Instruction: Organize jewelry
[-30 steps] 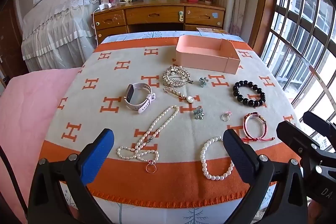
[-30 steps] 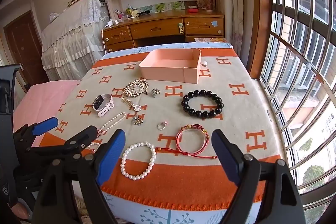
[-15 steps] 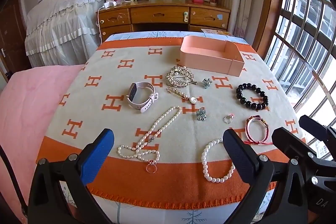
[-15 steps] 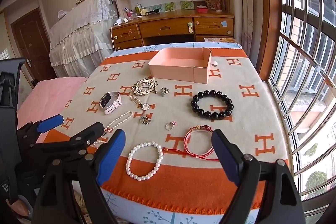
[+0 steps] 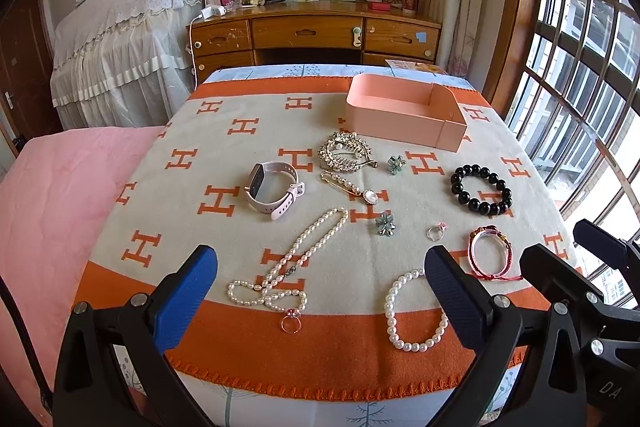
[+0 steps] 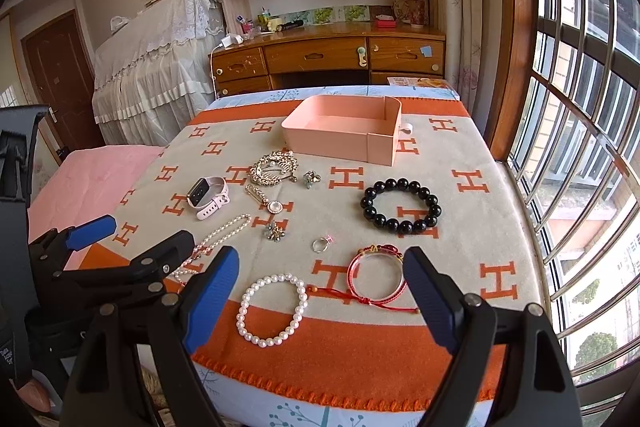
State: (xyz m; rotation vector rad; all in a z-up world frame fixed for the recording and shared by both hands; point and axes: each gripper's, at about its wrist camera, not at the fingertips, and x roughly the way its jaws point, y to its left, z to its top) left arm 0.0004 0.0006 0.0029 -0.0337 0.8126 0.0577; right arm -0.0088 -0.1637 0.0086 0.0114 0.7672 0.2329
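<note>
Jewelry lies spread on a cream and orange blanket (image 5: 224, 163). A pink open box (image 5: 404, 111) stands at the far side. In front of it lie a gold brooch (image 5: 346, 153), a pink watch (image 5: 272, 189), a black bead bracelet (image 5: 482, 189), a pearl necklace (image 5: 288, 263), a pearl bracelet (image 5: 414, 311), a red cord bracelet (image 5: 490, 255) and a small ring (image 5: 435, 231). My left gripper (image 5: 320, 301) is open and empty, hovering above the near edge. My right gripper (image 6: 320, 297) is open and empty above the pearl bracelet (image 6: 272, 309) and red cord bracelet (image 6: 376, 277).
Two flower earrings (image 5: 386, 223) and a pearl pin (image 5: 352, 189) lie mid-blanket, and a second ring (image 5: 291, 321) lies near the front edge. A pink bedspread (image 5: 52, 211) is on the left. A wooden desk (image 5: 316, 35) stands behind, barred windows on the right.
Both grippers have lifted and drawn back slightly, so the table sits lower and farther in view. Both stay open. No jewelry has moved.
</note>
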